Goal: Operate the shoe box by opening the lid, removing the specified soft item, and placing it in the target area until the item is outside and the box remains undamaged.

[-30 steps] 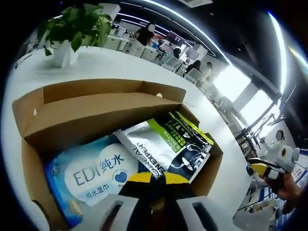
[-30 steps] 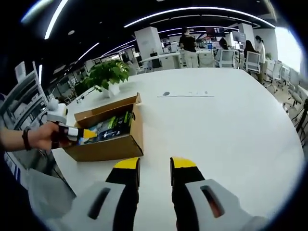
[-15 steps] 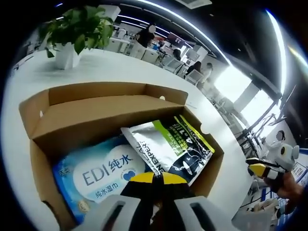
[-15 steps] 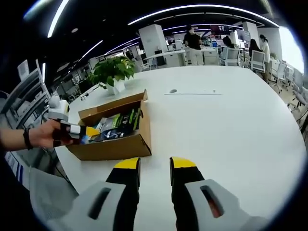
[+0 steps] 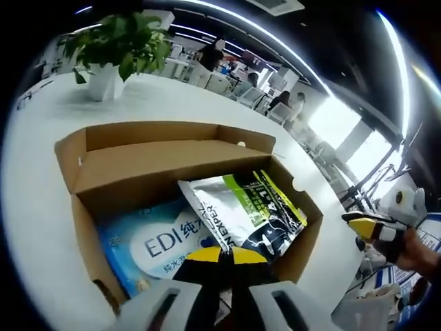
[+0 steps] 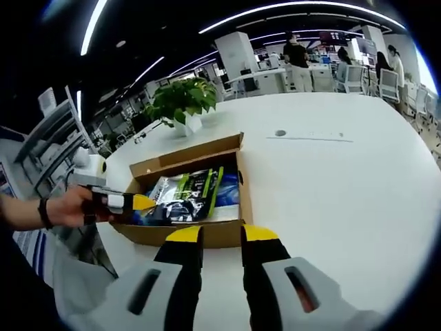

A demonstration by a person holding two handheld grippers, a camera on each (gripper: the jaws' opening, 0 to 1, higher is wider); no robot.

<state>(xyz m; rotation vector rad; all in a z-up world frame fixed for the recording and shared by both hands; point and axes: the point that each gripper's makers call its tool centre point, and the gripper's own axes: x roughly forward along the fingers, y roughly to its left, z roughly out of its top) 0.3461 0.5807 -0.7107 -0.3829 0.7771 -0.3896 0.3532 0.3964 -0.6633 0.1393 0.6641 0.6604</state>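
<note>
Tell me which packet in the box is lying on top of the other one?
The silver, green and black pouch is on top. Its edge overlaps the light blue wet-wipes pack, which lies flat underneath it in the cardboard box.

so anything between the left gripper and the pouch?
Nothing visible. The box is open, and the left gripper sits at the near edge of the pouch, which lies on top of the wipes pack.

Open shoe box (image 6: 207, 233) is packed with pouches (image 5: 241, 214); surrounding table (image 6: 344, 186) lies bare.
</note>
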